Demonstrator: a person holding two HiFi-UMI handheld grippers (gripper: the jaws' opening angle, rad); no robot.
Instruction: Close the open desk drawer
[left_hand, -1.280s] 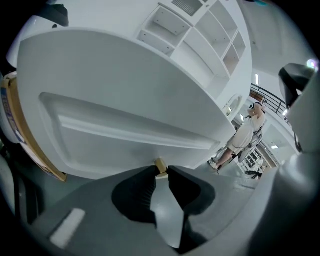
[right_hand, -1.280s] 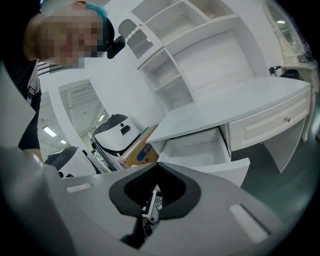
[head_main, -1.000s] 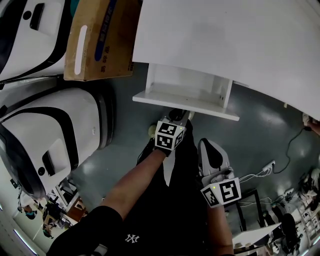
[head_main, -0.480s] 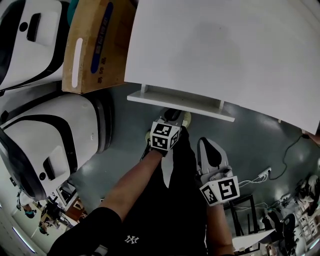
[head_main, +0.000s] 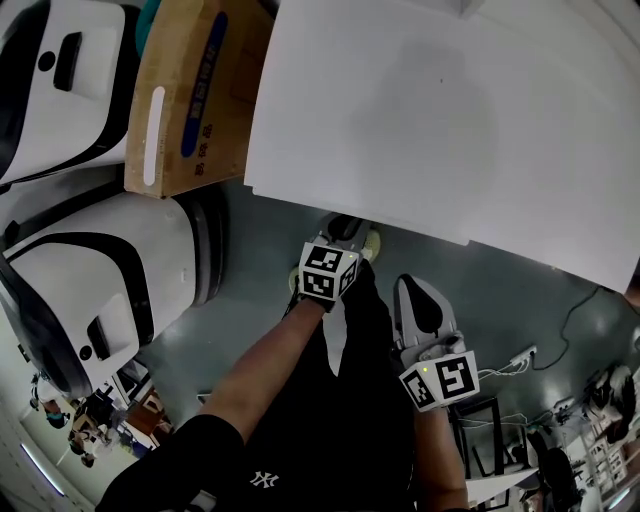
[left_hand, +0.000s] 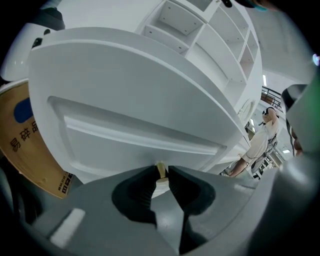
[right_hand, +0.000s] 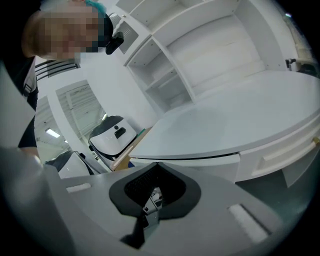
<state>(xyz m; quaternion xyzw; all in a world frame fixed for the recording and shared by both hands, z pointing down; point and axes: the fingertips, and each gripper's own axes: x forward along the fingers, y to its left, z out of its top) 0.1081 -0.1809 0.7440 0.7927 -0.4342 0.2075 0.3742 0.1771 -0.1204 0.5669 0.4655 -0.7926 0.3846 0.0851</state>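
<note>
The white desk top (head_main: 440, 110) fills the upper head view, and no drawer shows from under its front edge. In the left gripper view the white drawer front (left_hand: 135, 132), with its long recessed grip, stands just beyond my left gripper (left_hand: 161, 172). The jaws are shut, with a small cream-coloured bit showing between the tips. In the head view the left gripper (head_main: 347, 230) sits just under the desk edge. My right gripper (head_main: 420, 298) hangs lower, near my leg, away from the desk. It is shut and empty (right_hand: 152, 192), looking at the desk (right_hand: 235, 125) from the side.
A cardboard box (head_main: 185, 90) stands left of the desk. White machine shells (head_main: 90, 270) crowd the left side. Cables and a power strip (head_main: 520, 355) lie on the grey floor at right. White shelves (left_hand: 210, 30) rise behind the desk, and a person (left_hand: 260, 145) stands far right.
The drawer, open and sticking out a second ago, has slid in under the desk top. My left gripper followed it forward. The right gripper stayed put.
</note>
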